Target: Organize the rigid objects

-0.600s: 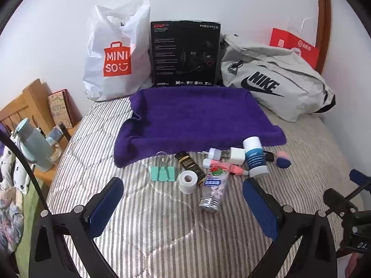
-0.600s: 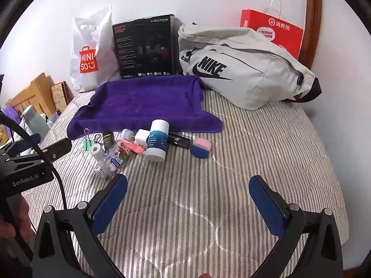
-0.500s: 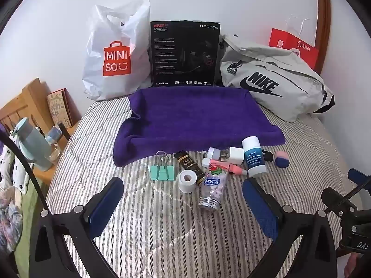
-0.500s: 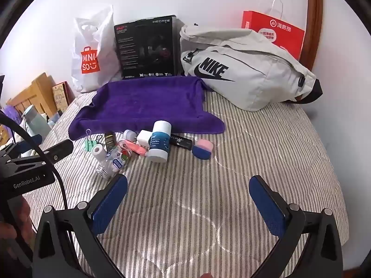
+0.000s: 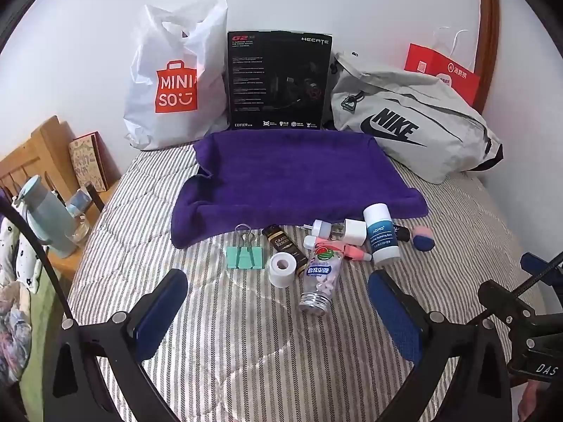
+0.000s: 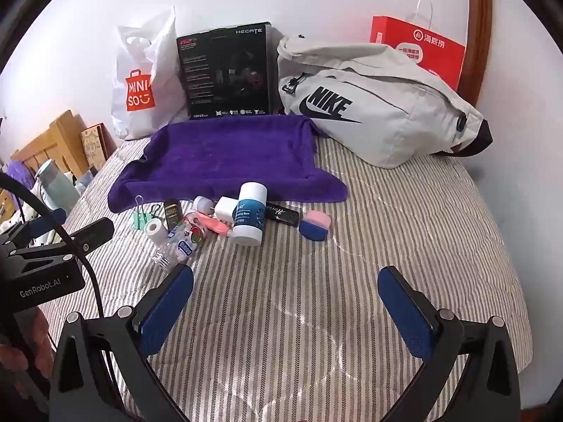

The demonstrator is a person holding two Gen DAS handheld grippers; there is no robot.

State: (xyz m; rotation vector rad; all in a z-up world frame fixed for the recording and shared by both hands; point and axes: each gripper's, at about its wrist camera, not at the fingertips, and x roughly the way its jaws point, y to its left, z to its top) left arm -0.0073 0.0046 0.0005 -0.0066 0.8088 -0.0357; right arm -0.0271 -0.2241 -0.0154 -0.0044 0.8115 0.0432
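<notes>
Small items lie in a cluster on the striped bed before a purple towel (image 5: 292, 179) (image 6: 225, 158): a green binder clip (image 5: 244, 255), a white tape roll (image 5: 282, 269), a clear pill bottle (image 5: 319, 283), a dark sachet (image 5: 283, 246), a white charger plug (image 5: 353, 231), a pink tube (image 5: 346, 249), a white-and-blue balm stick (image 5: 381, 237) (image 6: 249, 214), a black tube (image 6: 281, 213) and a pink-and-blue sponge (image 6: 315, 227). My left gripper (image 5: 278, 288) hovers open just short of the bottle. Further right, over bare bedding, my right gripper (image 6: 286, 286) is open and holds nothing.
Against the wall stand a white shopping bag (image 5: 172, 88), a black headset box (image 5: 279, 81), a grey sports bag (image 5: 411, 123) and a red paper bag (image 5: 443, 74). A wooden stand with a pale blue bottle (image 5: 45, 218) sits left of the bed.
Both cameras have drifted slightly back and up, so the cluster sits a little higher in view. Nothing on the bed has moved.
</notes>
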